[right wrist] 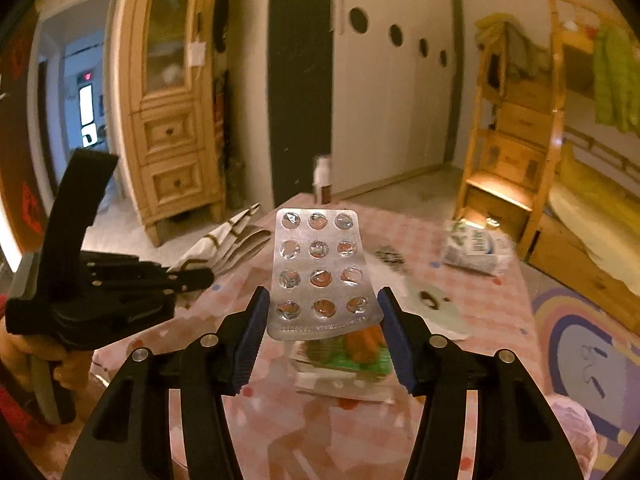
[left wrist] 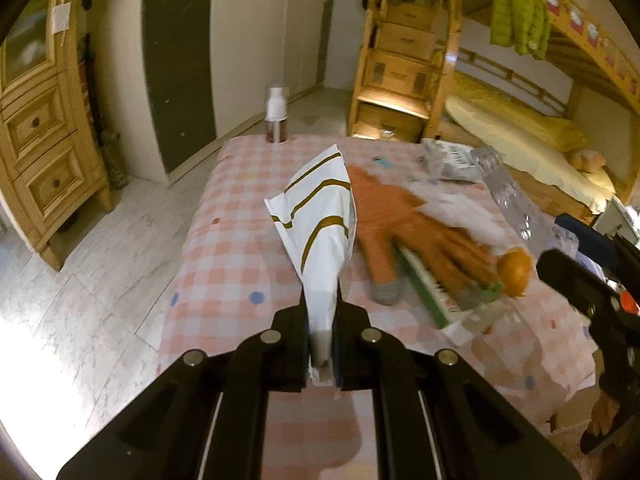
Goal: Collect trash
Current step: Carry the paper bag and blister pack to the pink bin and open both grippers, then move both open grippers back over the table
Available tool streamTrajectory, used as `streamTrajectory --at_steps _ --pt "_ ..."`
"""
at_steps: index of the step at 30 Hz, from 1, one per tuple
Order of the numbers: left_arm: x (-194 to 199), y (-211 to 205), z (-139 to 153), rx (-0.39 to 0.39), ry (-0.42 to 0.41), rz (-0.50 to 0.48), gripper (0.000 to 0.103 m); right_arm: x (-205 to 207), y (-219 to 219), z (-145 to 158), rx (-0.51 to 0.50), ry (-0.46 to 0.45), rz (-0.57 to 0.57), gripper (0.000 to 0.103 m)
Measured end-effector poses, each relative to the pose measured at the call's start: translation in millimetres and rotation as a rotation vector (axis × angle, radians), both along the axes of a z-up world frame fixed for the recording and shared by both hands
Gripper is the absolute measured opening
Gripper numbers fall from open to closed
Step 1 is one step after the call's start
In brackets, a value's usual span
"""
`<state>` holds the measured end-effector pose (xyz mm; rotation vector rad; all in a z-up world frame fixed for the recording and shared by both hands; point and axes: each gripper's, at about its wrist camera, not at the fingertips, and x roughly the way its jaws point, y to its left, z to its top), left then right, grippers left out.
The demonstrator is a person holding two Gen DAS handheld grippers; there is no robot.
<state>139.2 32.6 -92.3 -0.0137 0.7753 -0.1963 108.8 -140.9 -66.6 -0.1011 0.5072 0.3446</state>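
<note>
Right tool (right wrist: 320, 320) pinching light, springy blister pack (right wrist: 320, 272) by its edges; left tool (left wrist: 320, 344) clamped on limp bag (left wrist: 320, 236).

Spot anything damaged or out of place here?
The blister pack between the right gripper fingers has every pocket burst open. An orange glove lies among the wrappers on the checked tablecloth.

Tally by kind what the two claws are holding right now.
Striped bag, in the left claw: 1
Blister pack, in the right claw: 1
Total: 2
</note>
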Motion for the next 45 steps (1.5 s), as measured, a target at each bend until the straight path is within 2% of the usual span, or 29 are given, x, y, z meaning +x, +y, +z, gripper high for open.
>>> streamTrajectory --at_steps 8,15,18,26,33,41,42,44,45 --pt "-11 -44 7 -0.012 -0.058 -0.130 0.006 -7 -61 5 0.048 0.016 -0.235 0.056" --pt "-23 -106 24 -0.047 -0.129 -0.315 0.006 -21 -128 2 0.087 0.041 -0.491 0.056" --pt "-22 -140 23 -0.045 -0.125 -0.387 0.006 -27 -156 -4 0.093 0.071 -0.612 0.056" --pt "-15 -244 10 -0.038 -0.064 -0.590 0.006 -44 -216 -15 0.007 0.099 -0.872 0.056" --pt "-13 -321 -9 0.013 -0.033 -0.701 0.006 -60 -269 -33 0.045 0.144 -0.938 0.056" --pt "0 -376 -29 -0.014 0.026 -0.766 0.007 -63 -307 -48 0.111 0.181 -0.998 0.057" --pt "0 -380 -31 -0.017 0.019 -0.770 0.010 -63 -309 -50 0.115 0.181 -1.003 0.058" --pt "3 -385 -33 -0.023 0.025 -0.773 0.028 -64 -316 -53 0.144 0.185 -1.009 0.065" --pt "6 -386 -34 -0.030 0.028 -0.764 0.047 -65 -319 -55 0.155 0.186 -1.014 0.073"
